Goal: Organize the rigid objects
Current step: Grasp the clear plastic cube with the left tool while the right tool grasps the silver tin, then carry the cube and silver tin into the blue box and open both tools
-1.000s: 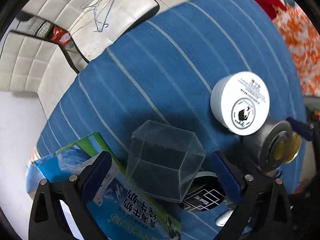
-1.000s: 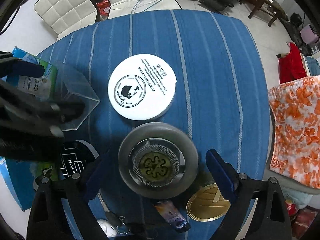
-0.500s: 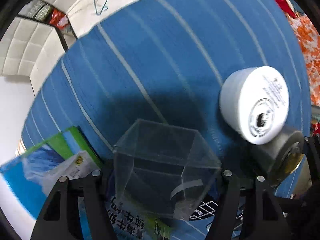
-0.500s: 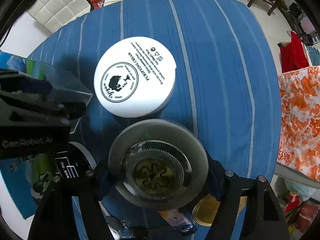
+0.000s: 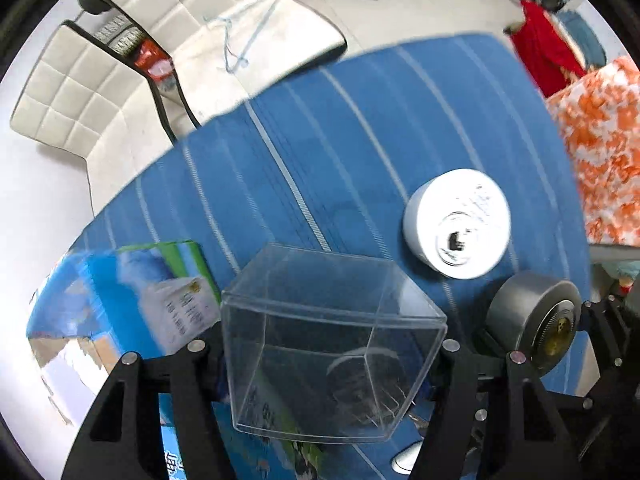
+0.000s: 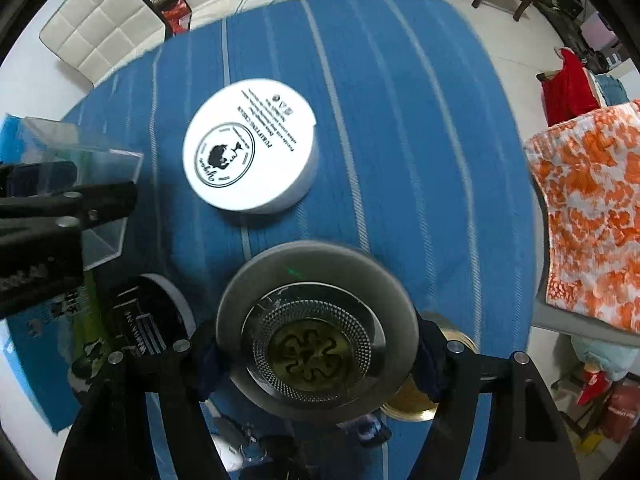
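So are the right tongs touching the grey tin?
Touching. In the right wrist view the right tongs have their pads pressed against both sides of the grey tin.

Clear plastic box (image 5: 332, 336): empty, see-through, tilted, clamped between the fingers of my left gripper (image 5: 332, 354), above the milk carton (image 5: 160, 300).
Grey round tin (image 6: 316, 330): patterned gold centre on its lid, pinched in my right gripper (image 6: 316, 354).
White cream jar (image 6: 250, 146): round, black-printed lid up, resting on the striped blue cloth (image 6: 400, 120).
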Demonstrator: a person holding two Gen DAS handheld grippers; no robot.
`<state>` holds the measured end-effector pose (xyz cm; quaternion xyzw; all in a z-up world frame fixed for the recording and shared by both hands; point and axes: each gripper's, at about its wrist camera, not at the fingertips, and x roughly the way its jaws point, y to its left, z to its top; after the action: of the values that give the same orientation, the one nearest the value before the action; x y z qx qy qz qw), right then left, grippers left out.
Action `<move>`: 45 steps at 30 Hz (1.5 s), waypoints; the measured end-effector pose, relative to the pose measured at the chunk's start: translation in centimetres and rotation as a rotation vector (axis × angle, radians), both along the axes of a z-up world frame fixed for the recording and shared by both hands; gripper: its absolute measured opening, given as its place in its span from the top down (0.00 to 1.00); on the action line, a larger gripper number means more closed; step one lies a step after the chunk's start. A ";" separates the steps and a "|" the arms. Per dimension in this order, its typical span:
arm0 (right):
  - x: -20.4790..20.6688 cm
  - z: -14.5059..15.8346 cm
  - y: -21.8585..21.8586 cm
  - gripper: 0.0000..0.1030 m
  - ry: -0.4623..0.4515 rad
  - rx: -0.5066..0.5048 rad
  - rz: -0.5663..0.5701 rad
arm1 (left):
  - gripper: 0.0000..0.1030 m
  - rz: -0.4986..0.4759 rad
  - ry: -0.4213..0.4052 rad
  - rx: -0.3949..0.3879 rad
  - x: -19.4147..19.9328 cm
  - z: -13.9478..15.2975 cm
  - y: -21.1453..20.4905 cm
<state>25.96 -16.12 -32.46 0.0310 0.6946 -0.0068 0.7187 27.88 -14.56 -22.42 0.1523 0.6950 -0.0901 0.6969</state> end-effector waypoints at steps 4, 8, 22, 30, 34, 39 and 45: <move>-1.2 2.9 -0.2 0.27 -0.058 0.030 0.000 | 0.38 0.049 -0.038 -0.075 -2.6 3.6 1.7; -2.9 6.5 1.3 0.27 -0.136 0.053 0.046 | 0.38 0.118 -0.094 -0.145 -3.1 5.5 6.1; -4.0 11.2 21.4 0.27 -0.219 0.135 0.265 | 0.38 0.378 -0.077 -0.275 -2.8 7.4 27.8; 0.1 4.8 30.1 0.27 -0.143 0.086 0.315 | 0.38 0.478 0.032 -0.300 -0.5 1.2 35.6; 1.3 1.1 31.6 0.27 -0.106 0.060 0.334 | 0.38 0.494 0.082 -0.331 0.3 -1.4 36.3; 2.7 -1.1 32.4 0.27 -0.080 0.068 0.326 | 0.38 0.498 0.142 -0.385 1.2 -3.2 35.8; 4.3 -3.0 31.3 0.27 -0.014 0.125 0.276 | 0.38 0.489 0.201 -0.417 2.0 -4.4 34.4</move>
<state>30.28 15.22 -35.42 -0.0200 0.6863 0.1356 0.7143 29.90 19.86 -26.84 -0.1746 0.7429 -0.0749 0.6419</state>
